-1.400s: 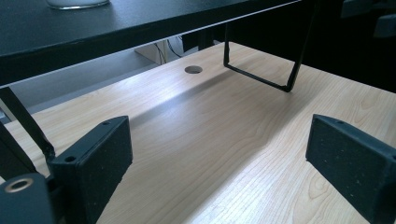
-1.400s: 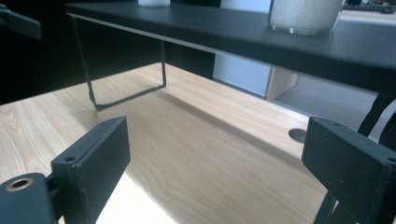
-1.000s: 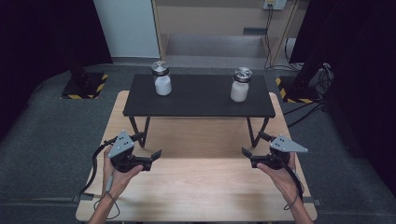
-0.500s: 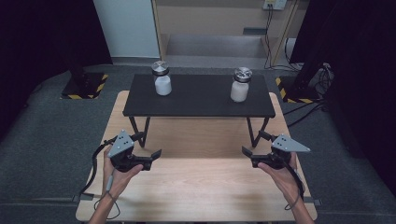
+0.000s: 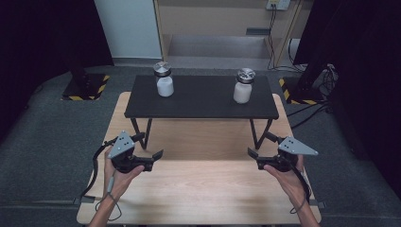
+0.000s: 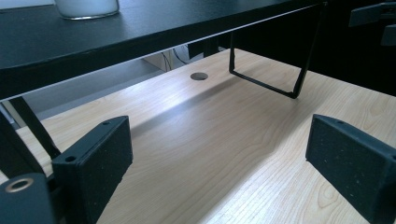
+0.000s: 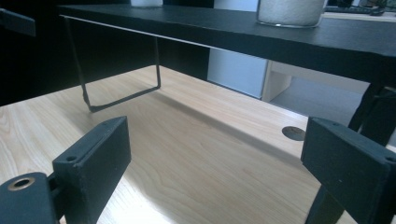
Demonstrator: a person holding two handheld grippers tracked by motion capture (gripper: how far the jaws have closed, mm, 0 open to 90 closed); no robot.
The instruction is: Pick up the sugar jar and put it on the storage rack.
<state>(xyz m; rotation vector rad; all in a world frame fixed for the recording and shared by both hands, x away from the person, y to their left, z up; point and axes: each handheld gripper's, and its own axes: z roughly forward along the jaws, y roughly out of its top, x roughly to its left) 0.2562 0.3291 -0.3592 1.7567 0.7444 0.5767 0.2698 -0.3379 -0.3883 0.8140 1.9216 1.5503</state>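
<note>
No readable text, label, brand or number on anything, only one sign-like marking — yellow-and-black hazard stripes on the floor base plate (image 5: 84, 88) at left and on the floor base plate (image 5: 297, 91) at right — no wording on either

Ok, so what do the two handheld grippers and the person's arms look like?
Both the left gripper and right gripper are black, each topped by a grey three-cornered plate with small dark dots. Each has two flat, rectangular black jaws. A dark cable trails from each, looping by the wrist. The forearms show no sleeves.
</note>
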